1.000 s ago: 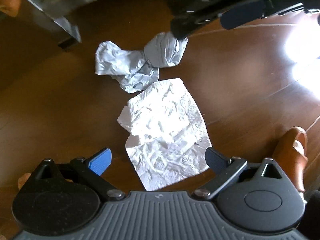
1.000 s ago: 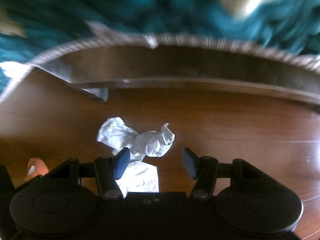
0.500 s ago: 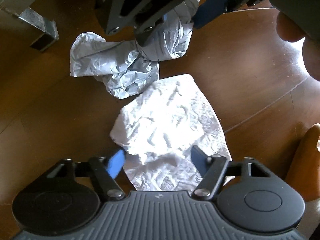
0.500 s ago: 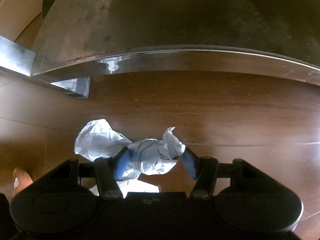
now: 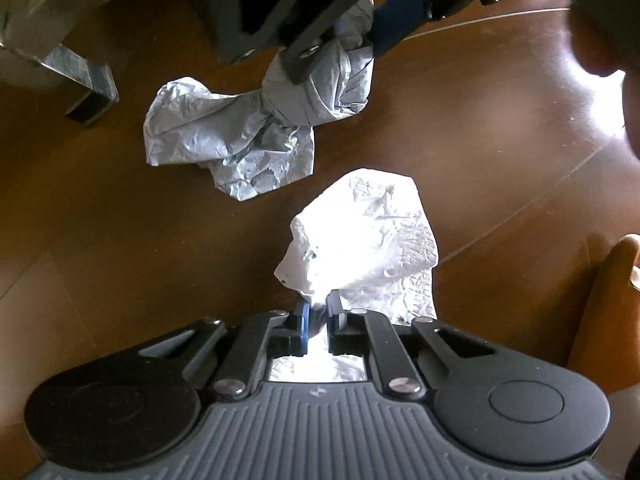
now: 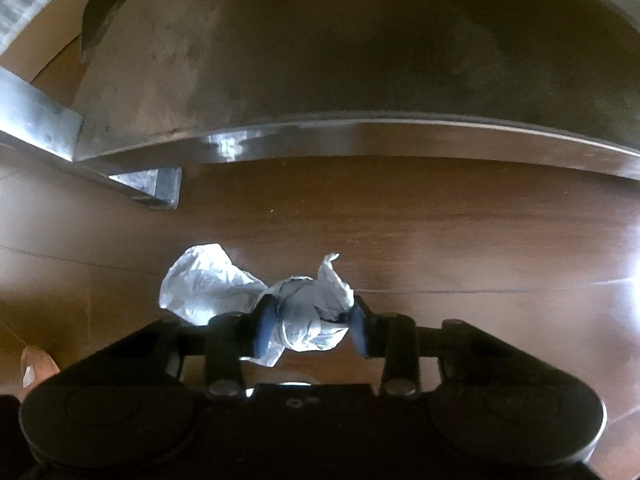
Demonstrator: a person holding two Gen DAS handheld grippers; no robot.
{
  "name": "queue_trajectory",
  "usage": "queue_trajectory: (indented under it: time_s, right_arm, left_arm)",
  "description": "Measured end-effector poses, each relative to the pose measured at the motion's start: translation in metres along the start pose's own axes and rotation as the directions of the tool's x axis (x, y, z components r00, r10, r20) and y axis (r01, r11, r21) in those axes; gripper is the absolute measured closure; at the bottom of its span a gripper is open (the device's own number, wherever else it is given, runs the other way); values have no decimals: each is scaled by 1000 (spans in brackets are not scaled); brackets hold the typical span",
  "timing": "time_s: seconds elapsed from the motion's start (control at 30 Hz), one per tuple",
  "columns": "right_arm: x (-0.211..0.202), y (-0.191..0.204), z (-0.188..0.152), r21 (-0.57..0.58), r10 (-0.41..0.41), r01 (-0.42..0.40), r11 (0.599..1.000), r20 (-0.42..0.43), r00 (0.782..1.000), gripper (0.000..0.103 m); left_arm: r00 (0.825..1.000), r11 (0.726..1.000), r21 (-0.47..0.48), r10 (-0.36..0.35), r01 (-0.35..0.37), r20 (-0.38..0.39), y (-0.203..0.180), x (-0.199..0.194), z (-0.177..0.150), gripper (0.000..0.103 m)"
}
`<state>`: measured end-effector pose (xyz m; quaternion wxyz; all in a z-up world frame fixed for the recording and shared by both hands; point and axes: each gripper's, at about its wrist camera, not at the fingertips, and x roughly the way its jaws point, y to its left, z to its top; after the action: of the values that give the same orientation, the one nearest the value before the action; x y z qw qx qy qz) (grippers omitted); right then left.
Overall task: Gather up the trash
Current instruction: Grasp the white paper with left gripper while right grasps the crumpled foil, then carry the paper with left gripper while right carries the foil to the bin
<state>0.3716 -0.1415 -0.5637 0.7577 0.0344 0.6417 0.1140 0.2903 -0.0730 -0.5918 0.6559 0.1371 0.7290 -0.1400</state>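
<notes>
Two pieces of trash lie on a brown wood floor. My left gripper [image 5: 318,316] is shut on the near edge of a crumpled white paper sheet [image 5: 360,236], which stands up bunched in front of it. A crumpled grey-white wrapper [image 5: 224,140] lies beyond it. My right gripper [image 6: 312,324] is closed around one end of that wrapper [image 6: 304,312], with both blue pads touching it; the other end [image 6: 200,280] trails left on the floor. The right gripper also shows at the top of the left wrist view [image 5: 344,40].
A metal furniture leg [image 5: 86,80] stands on the floor at the left, also in the right wrist view [image 6: 156,188]. A low dark furniture edge [image 6: 360,136] runs across just beyond the wrapper. A tan wooden object [image 5: 608,304] is at the right.
My left gripper has closed on the white sheet and bunched it up. My right gripper has come down over the grey wrapper and narrowed its jaws onto it.
</notes>
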Motion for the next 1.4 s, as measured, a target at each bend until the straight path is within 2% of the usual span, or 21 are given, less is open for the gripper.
queue_trajectory:
  time_s: [0.03,0.3,0.5,0.73,0.9,1.03,1.17,1.27,1.4]
  right_arm:
    - [-6,-1,-1,10,0,-1,1000,7,1000,78]
    - [-64,-6,-8,24,-43,41,999,74,996,83]
    - [-131,-4,-17,37,-74,70,997,136,988,86]
    - [-214,11,-41,8,-100,101,995,247,964,90]
    - [-274,22,-66,0,-92,97,995,324,941,90]
    - [-327,28,-82,7,-90,95,995,393,915,90]
    - [-376,36,-96,-12,-89,107,994,470,878,91]
    - [-419,44,-105,-27,-85,118,993,541,837,91]
    - [-469,52,-109,-39,-77,131,991,630,773,91]
  left_arm:
    - [1000,1000,0,-1,1,0,0,-4,0,96]
    - [1000,999,-38,-7,8,20,6,-61,-7,96]
    - [997,997,-80,3,3,71,7,-121,-20,96]
    - [988,995,-94,37,-23,149,14,-193,-49,96]
    - [971,993,-120,46,-18,236,20,-250,-78,96]
    - [946,990,-143,59,-13,318,14,-297,-103,96]
    - [909,985,-170,66,6,411,19,-343,-121,95]
    - [868,983,-185,75,20,491,18,-379,-130,95]
    - [803,981,-192,85,37,590,23,-436,-137,95]
